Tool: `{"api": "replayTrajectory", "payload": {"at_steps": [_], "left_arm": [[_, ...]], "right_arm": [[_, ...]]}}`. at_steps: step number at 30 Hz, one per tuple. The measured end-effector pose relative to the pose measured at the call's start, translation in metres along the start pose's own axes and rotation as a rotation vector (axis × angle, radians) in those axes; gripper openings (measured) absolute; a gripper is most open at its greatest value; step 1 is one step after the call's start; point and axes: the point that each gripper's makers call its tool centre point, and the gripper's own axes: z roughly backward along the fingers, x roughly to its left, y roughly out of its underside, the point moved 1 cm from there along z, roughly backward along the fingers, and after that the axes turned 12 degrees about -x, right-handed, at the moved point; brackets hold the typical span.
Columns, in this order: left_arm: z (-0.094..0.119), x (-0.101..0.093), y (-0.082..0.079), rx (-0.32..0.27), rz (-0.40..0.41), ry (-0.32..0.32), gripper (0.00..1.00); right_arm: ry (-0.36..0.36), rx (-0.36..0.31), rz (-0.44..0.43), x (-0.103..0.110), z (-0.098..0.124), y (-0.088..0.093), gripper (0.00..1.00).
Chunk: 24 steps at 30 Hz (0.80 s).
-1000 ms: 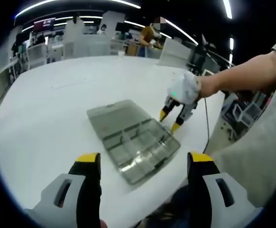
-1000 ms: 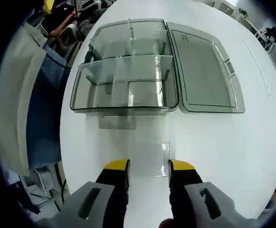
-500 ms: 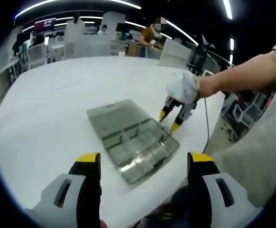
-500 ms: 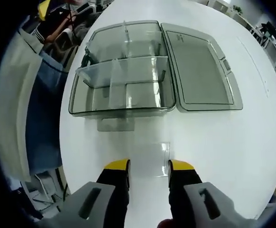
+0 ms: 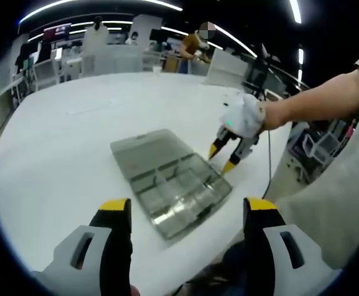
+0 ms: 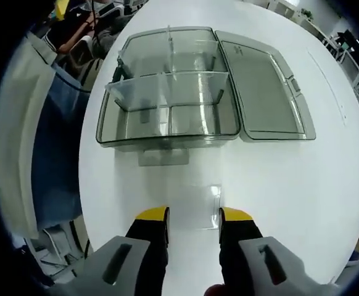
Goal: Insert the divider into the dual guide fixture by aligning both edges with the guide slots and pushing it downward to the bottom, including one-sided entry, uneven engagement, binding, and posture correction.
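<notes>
Insertion looks barely begun. In the right gripper view the right claw (image 6: 193, 217) hangs released over the white table (image 6: 278, 185), and the clear divider (image 6: 198, 198) lies flat just beyond its tips — not gripped, not in any slot. Past it sits the open box (image 6: 167, 105), its lid (image 6: 263, 92) laid flat to the right. The table's near-left edge runs close beside the box; right and far lie open. The left claw (image 5: 189, 213) — spread, empty — waits well back.

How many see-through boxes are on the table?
1: the clear box lies open on the white table ahead of the right gripper, its lid folded out flat beside it.
</notes>
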Motion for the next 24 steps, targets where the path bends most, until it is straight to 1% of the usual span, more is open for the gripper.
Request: {"api": "replayTrajectory", "payload": {"at_steps": [8, 16, 24], "left_arm": [[-0.003, -0.002, -0.001, 0.001, 0.002, 0.006, 0.71], [-0.008, -0.003, -0.002, -0.006, 0.017, 0.02, 0.7], [-0.016, -0.009, -0.006, -0.009, 0.02, 0.05, 0.69]], "right_arm": [[0.019, -0.011, 0.005, 0.006, 0.008, 0.001, 0.27], [0.063, -0.051, 0.012, 0.01, 0.023, -0.01, 0.27], [0.093, -0.085, 0.029, 0.015, 0.037, -0.022, 0.27]]}}
